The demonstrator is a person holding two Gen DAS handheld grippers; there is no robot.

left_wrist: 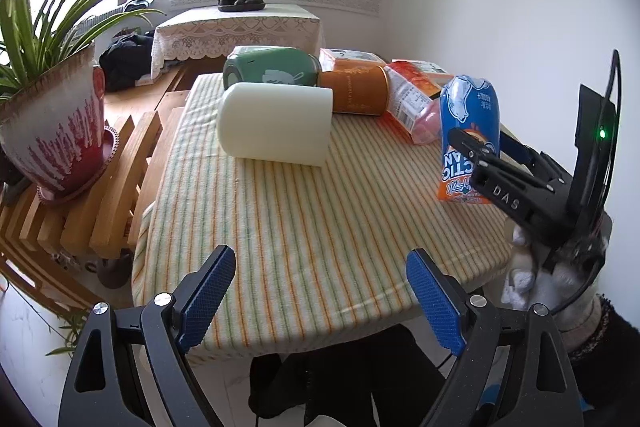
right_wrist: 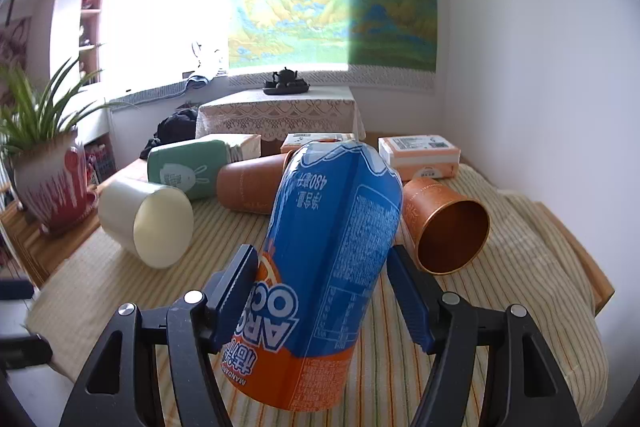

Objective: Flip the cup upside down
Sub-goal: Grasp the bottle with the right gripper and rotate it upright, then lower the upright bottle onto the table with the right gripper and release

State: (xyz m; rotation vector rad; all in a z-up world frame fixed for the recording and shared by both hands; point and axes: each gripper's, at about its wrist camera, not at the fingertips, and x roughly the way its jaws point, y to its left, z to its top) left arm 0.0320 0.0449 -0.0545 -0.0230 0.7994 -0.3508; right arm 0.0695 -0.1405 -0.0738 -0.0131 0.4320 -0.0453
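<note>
Your right gripper clamps the blue-and-orange cup between its jaws, holding it tilted over the striped cloth on the table, print already inverted, which suggests the flip is nearly done. The upside-down lettering reads "ARC…OC" in the right wrist view, with "480" beside Chinese characters and "MANDARIN" at the orange rim; a polar bear shows in the left wrist view. "DAS" is marked on the gripper body. Your left gripper waits at the near edge, jaws wide apart, holding nothing. A cream cup, green cup and copper cup lie on their sides behind.
</note>
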